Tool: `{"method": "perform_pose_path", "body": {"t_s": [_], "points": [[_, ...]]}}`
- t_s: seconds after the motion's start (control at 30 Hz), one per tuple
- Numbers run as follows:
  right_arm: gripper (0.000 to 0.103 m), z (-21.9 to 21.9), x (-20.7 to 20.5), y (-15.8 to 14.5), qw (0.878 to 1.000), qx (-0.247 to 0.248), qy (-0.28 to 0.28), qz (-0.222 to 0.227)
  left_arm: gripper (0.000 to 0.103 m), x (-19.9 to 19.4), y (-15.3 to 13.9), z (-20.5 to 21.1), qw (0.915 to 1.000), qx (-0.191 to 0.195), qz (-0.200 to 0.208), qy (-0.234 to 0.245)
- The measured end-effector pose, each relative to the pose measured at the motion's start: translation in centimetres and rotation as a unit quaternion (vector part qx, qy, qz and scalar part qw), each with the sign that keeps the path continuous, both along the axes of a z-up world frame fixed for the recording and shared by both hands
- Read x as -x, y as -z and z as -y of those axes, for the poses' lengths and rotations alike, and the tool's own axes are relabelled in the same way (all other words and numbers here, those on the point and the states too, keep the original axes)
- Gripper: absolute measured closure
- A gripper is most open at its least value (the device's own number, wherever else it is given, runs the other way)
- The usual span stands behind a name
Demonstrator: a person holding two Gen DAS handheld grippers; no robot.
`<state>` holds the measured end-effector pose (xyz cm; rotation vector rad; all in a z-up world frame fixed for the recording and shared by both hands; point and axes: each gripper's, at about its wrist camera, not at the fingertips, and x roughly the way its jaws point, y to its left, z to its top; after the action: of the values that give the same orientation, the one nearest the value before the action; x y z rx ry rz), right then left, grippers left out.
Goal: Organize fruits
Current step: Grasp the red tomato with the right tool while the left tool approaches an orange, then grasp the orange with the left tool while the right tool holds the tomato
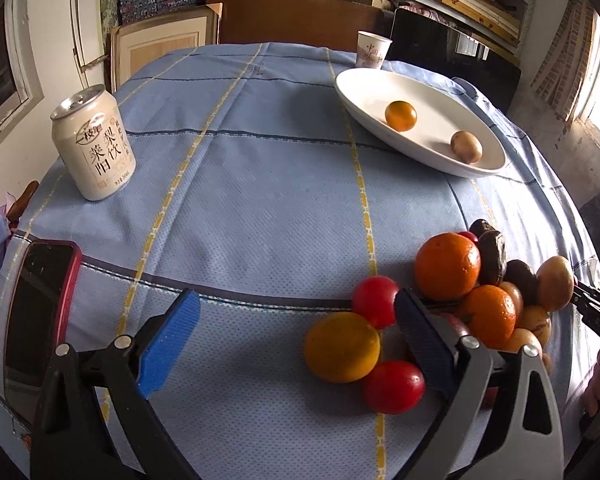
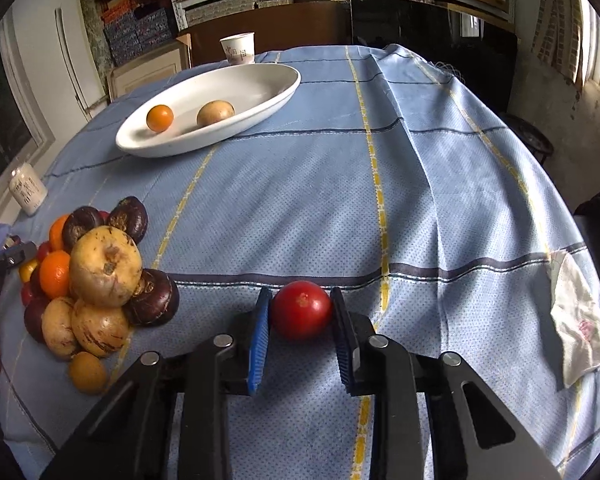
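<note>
My right gripper (image 2: 300, 312) is shut on a red tomato (image 2: 301, 309), held just above the blue tablecloth. A pile of fruit (image 2: 100, 276) lies to its left: oranges, brown pears, dark round fruits, small tomatoes. The white oval plate (image 2: 268, 96) at the back holds a small orange (image 2: 160, 118) and a brown fruit (image 2: 215, 112). My left gripper (image 1: 296, 312) is open and empty, beside the pile (image 1: 480, 284); a yellow-orange fruit (image 1: 342, 347) and two red tomatoes (image 1: 376, 300) lie between its fingers. The plate (image 1: 364, 96) is far right.
A cream drink can (image 1: 94, 144) stands at the left. A red-cased phone (image 1: 40, 312) lies near the left edge. A paper cup (image 1: 372, 50) stands behind the plate. A crumpled white tissue (image 2: 580, 320) lies at the right table edge.
</note>
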<state>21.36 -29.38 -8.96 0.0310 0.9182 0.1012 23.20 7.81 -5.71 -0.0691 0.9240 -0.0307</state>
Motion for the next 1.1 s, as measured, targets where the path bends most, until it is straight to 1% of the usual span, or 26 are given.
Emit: {"method": "perform_pose_path", "body": {"t_s": [0.03, 0.07, 0.17, 0.23, 0.3, 0.37, 0.5, 0.53, 0.63, 0.77, 0.8, 0.83, 0.87, 0.97, 1.1], "points": [[0.074, -0.2, 0.0, -0.2, 1.000, 0.001, 0.002, 0.004, 0.007, 0.1, -0.1, -0.1, 1.0000, 0.002, 0.001, 0.004], [0.074, -0.2, 0.1, -0.4, 1.000, -0.009, 0.003, 0.011, 0.007, 0.2, -0.2, -0.2, 0.9999, 0.009, 0.002, 0.010], [0.074, -0.1, 0.3, -1.2, 0.996, -0.079, -0.012, 0.034, 0.007, 0.5, -0.5, -0.7, 0.9981, 0.052, 0.001, 0.034], [0.074, -0.5, 0.3, -1.1, 0.995, -0.096, -0.019, 0.036, 0.007, 0.5, -0.4, -0.9, 0.9969, 0.068, 0.000, 0.040], [0.074, -0.9, 0.2, -0.8, 0.995, -0.092, -0.026, 0.032, 0.009, 0.5, -0.2, -0.8, 0.9961, 0.075, -0.006, 0.046], [0.074, -0.8, 0.1, -0.7, 0.994, -0.104, -0.029, 0.028, 0.022, 0.4, 0.1, -0.5, 0.9959, 0.074, -0.011, 0.052], [0.074, -0.4, -0.1, -0.5, 0.992, -0.121, -0.025, 0.021, 0.030, 0.2, 0.6, 0.2, 0.9958, 0.065, -0.021, 0.060], [0.074, -0.3, -0.2, -0.4, 0.992, -0.123, -0.024, 0.019, 0.034, 0.1, 0.8, 0.2, 0.9957, 0.064, -0.025, 0.062], [0.073, -0.3, -0.2, -0.3, 0.992, -0.125, -0.022, 0.017, 0.037, -0.2, 1.4, 0.3, 0.9950, 0.067, -0.040, 0.062], [0.073, -0.3, -0.2, -0.2, 0.992, -0.122, -0.024, 0.015, 0.043, -0.3, 1.5, 0.1, 0.9939, 0.078, -0.042, 0.066], [0.073, -0.3, -0.2, -0.1, 0.992, -0.122, -0.024, 0.013, 0.045, -0.3, 1.5, 0.1, 0.9933, 0.082, -0.043, 0.070], [0.073, -0.2, -0.2, 0.0, 0.992, -0.122, -0.022, 0.012, 0.050, -0.2, 1.5, 0.0, 0.9923, 0.088, -0.045, 0.074], [0.073, -0.2, -0.3, 0.0, 0.992, -0.123, -0.021, 0.010, 0.054, -0.1, 1.5, -0.1, 0.9913, 0.095, -0.048, 0.078], [0.073, -0.2, -0.5, 0.2, 0.992, -0.124, -0.020, 0.005, 0.058, 0.4, 1.6, -0.5, 0.9908, 0.103, -0.044, 0.077], [0.073, -0.4, -0.6, 0.4, 0.993, -0.120, -0.021, 0.000, 0.059, 0.6, 1.7, -1.0, 0.9891, 0.120, -0.044, 0.074]]}}
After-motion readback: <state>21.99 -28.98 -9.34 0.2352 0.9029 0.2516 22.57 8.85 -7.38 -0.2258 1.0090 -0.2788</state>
